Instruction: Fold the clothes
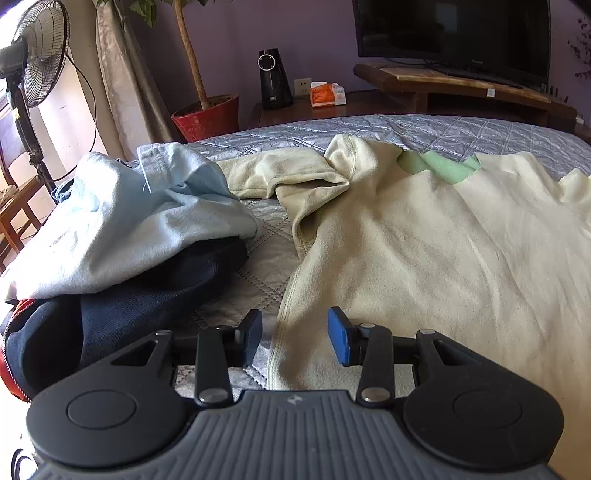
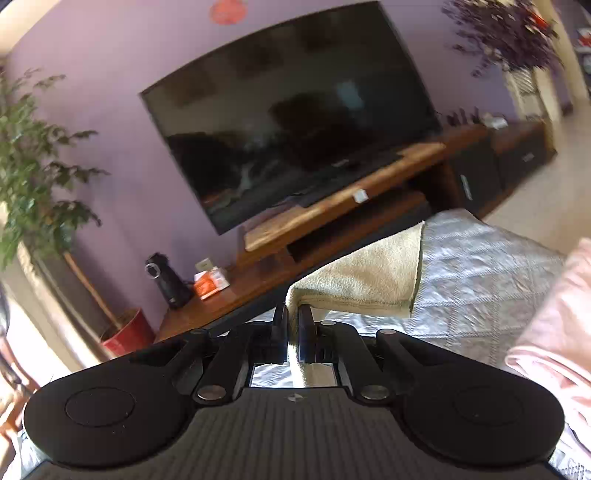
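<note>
A pale yellow sweatshirt [image 1: 424, 251] lies spread on the grey quilted bed [image 1: 461, 129], its green neck lining [image 1: 436, 166] at the far side and one sleeve [image 1: 280, 173] stretched left. My left gripper [image 1: 294, 338] is open and hovers over the garment's near left hem edge, with nothing between its fingers. In the right wrist view my right gripper [image 2: 292, 330] is shut on a fold of the same pale yellow sweatshirt [image 2: 362, 280], lifted off the bed [image 2: 472, 266].
A heap of a light blue garment [image 1: 140, 221] on dark navy clothes [image 1: 147, 295] sits on the bed to the left. A pink cloth [image 2: 554, 325] lies at the right. Beyond the bed stand a television [image 1: 454, 33], a wooden unit [image 1: 461, 88], a red plant pot [image 1: 207, 118] and a fan [image 1: 33, 59].
</note>
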Tool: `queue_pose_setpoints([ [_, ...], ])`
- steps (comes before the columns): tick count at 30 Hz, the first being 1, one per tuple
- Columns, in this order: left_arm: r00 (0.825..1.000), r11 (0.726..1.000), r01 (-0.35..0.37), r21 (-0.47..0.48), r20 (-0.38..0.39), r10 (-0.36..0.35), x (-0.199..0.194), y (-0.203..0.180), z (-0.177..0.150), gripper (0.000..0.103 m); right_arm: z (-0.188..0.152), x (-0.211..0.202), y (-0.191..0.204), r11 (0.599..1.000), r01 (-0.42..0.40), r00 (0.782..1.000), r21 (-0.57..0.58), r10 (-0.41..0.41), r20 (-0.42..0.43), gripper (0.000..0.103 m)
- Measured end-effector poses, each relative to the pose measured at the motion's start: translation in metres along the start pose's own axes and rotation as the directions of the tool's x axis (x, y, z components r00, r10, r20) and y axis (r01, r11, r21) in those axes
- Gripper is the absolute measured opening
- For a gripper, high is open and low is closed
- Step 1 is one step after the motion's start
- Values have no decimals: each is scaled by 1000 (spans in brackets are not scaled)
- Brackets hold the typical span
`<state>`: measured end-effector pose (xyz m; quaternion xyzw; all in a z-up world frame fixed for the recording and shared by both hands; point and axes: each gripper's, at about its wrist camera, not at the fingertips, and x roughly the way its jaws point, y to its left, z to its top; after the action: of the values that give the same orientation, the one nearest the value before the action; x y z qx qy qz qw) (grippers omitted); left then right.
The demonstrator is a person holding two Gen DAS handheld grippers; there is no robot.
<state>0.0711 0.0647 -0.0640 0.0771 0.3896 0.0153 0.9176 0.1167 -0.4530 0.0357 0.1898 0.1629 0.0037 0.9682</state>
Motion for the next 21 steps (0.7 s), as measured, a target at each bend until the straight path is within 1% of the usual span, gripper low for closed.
queue_pose_setpoints([
  [1, 1000, 1000, 1, 1, 1, -1, 0, -1, 0, 36, -6, -11, 28, 993, -62, 998, -104, 61, -13, 7],
  [2, 1000, 1000, 2, -2, 2, -2, -1, -1, 0, 36, -14, -24, 57, 969, -128, 992, -212, 123, -35, 7],
  [3, 1000, 1000, 1, -7, 2, -1, -1, 0, 1, 36, -26, -29, 83, 931, -184, 983, -315, 165, -85, 8],
  [4, 1000, 1000, 1, -11, 2, -1, -1, 1, 1, 36, -47, -36, 114, 864, -247, 968, -439, 196, -159, 8],
  [5, 1000, 1000, 0, -19, 2, 0, -1, 2, 1, 36, -69, -42, 136, 798, -305, 950, -520, 220, -221, 9],
  [6, 1000, 1000, 0, -28, 0, 0, -1, 3, 1, 36, -92, -47, 156, 730, -361, 930, -581, 238, -280, 9],
  [7, 1000, 999, 0, -41, 0, 0, -2, 5, 2, 36, -112, -54, 170, 699, -396, 915, -595, 244, -322, 9],
  [9, 1000, 998, 2, -58, 2, -2, -2, 8, 2, 36, -152, -69, 196, 660, -455, 883, -598, 251, -395, 9],
  [10, 1000, 998, 0, -61, 3, 0, -3, 9, 2, 36, -167, -72, 205, 656, -474, 871, -587, 251, -422, 9],
  [12, 1000, 998, -7, -67, 3, 7, -3, 11, 2, 36, -185, -80, 218, 649, -475, 870, -594, 246, -427, 9],
  [13, 1000, 997, -7, -74, 4, 7, -3, 12, 2, 36, -189, -83, 221, 656, -470, 872, -590, 244, -423, 9],
  [15, 1000, 996, -1, -93, 5, 1, -3, 15, 3, 36, -187, -81, 221, 693, -450, 880, -564, 237, -411, 9],
  [16, 1000, 995, 11, -104, 5, -11, -4, 16, 4, 36, -185, -77, 220, 706, -429, 890, -563, 224, -398, 10],
  [17, 999, 993, 35, -110, 6, -34, -4, 16, 4, 36, -185, -76, 219, 710, -418, 894, -566, 213, -393, 19],
  [18, 998, 992, 63, -113, 8, -62, -5, 15, 4, 35, -184, -72, 216, 712, -441, 879, -547, 219, -424, 33],
  [20, 994, 990, 111, -90, 28, -109, -9, 6, 5, 35, -180, -64, 209, 714, -500, 833, -490, 241, -499, 53],
  [21, 990, 988, 135, -75, 40, -132, -11, 1, 5, 35, -178, -60, 205, 714, -528, 807, -460, 252, -535, 51],
])
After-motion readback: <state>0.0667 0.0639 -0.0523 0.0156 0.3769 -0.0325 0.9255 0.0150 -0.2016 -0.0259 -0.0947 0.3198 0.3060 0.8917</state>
